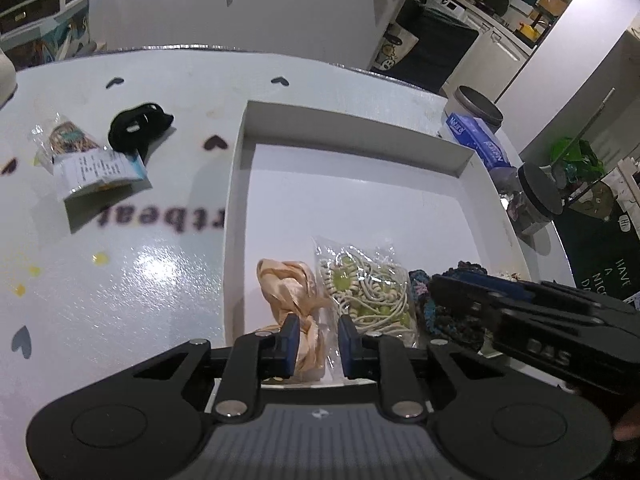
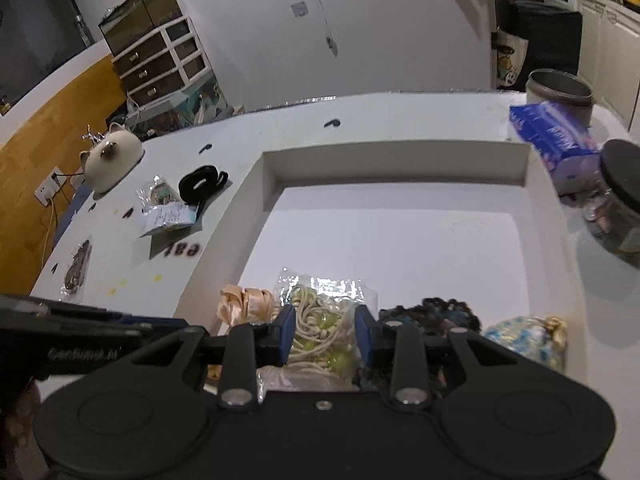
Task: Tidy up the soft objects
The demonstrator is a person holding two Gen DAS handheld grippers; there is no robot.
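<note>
A white open box (image 1: 236, 208) (image 2: 256, 200) lies on the table. Along its near wall sit a peach satin scrunchie (image 1: 286, 286) (image 2: 246, 302), a clear bag of cream and green hair ties (image 1: 366, 284) (image 2: 320, 320), a dark crocheted piece (image 1: 448, 316) (image 2: 432, 312) and a blue-and-cream pouch (image 2: 528, 338). My left gripper (image 1: 318, 344) is open, its fingers either side of the scrunchie's near end. My right gripper (image 2: 324, 336) is open around the hair-tie bag. On the table to the left lie a black scrunchie (image 1: 136, 124) (image 2: 200, 180), a carded packet (image 1: 86, 156) (image 2: 166, 210) and a dark bagged item (image 2: 78, 270).
A blue packet (image 1: 478, 140) (image 2: 552, 132), a grey tin (image 1: 478, 108) (image 2: 560, 90) and a black-lidded jar (image 1: 536, 200) (image 2: 620, 208) stand right of the box. A cat-shaped ornament (image 2: 110, 158) sits at the table's far left. The table edge runs behind the box.
</note>
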